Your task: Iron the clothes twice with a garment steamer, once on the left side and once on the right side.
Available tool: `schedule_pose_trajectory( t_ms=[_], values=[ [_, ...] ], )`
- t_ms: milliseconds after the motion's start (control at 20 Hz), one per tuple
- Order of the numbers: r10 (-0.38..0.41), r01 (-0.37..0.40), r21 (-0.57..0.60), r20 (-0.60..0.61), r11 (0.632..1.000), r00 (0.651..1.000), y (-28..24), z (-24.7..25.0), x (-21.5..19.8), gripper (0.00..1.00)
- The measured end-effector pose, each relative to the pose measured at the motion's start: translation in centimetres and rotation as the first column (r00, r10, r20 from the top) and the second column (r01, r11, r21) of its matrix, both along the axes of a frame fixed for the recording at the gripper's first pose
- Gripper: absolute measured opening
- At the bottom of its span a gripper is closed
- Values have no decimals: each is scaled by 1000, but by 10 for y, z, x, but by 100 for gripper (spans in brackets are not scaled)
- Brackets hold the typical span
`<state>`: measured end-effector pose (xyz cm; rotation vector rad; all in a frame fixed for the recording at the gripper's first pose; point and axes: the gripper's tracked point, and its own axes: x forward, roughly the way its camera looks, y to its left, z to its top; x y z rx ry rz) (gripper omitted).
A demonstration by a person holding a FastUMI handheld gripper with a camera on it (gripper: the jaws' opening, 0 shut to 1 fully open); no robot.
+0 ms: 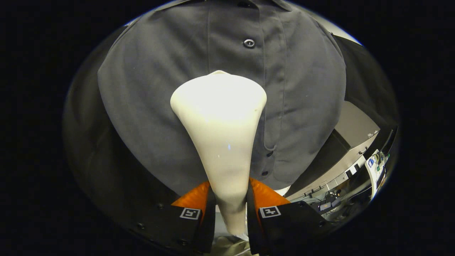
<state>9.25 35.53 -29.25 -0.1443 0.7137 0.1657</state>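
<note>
My gripper [230, 209] clamps the white garment steamer [221, 131] by its handle (both fingers pressing), head against the grey shirt [149, 89].

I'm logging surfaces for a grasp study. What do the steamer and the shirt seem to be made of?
Steamer, clamped between the tool fingers: likely hard moulded plastic, cream, smooth and slightly glossy, judging by its bright highlight. Shirt beyond it: dark grey woven cloth, matte, with stitched placket seams and soft folds. Its button looks like shiny plastic.
</note>
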Motion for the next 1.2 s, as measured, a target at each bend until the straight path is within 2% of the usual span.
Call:
schedule_pose_trajectory(
  t_ms=[300,950,1200],
  values=[
    [27,-30,-34,-83,999,996,-9,-56,-12,47],
    [22,-39,-72,-221,997,975,-14,-125,-42,46],
    [17,-38,-77,-256,996,967,-11,-137,-49,47]
  ],
)
